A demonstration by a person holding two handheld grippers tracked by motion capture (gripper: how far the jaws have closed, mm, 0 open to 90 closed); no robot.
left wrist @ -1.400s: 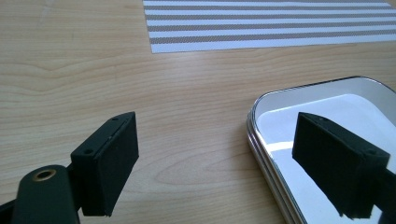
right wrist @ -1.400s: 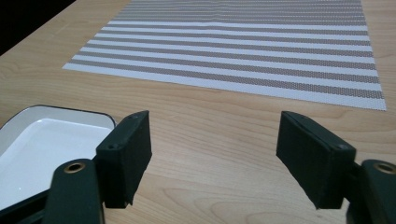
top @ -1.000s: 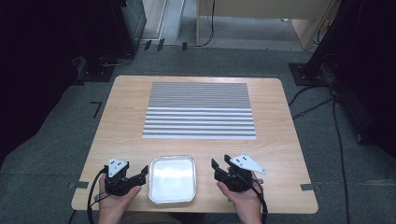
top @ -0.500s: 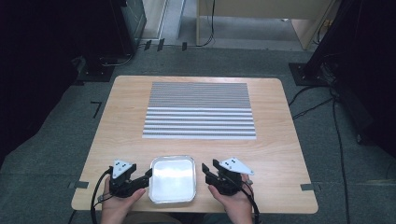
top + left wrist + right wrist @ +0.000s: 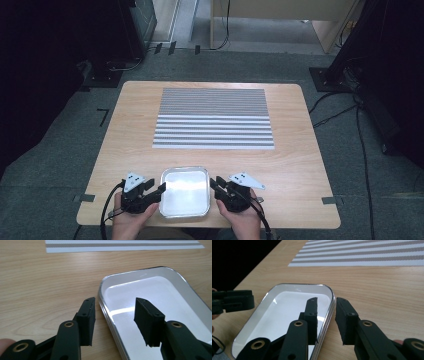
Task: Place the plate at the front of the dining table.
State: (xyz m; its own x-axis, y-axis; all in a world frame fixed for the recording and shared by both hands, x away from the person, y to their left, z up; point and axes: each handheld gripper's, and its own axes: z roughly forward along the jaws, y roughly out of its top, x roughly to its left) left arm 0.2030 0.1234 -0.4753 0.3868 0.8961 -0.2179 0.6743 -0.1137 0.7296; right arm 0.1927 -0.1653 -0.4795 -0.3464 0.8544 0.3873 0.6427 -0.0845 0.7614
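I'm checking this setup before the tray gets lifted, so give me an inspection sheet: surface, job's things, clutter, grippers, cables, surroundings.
Surface: wooden table, bare wood around the tray.
Job's things: shallow metal tray at the near edge, nothing inside it.
Clutter: striped mat lying flat beyond the tray, apart from it.
Grippers: left gripper straddles the tray's left rim, one jaw outside, one over the inside; right gripper straddles the right rim likewise. Both sets of jaws have just been closing; pads not yet pressing the rim.
Cables: one trails from each gripper off the near edge; more cables on the floor at right.
Surroundings: grey floor, dark equipment at both sides.
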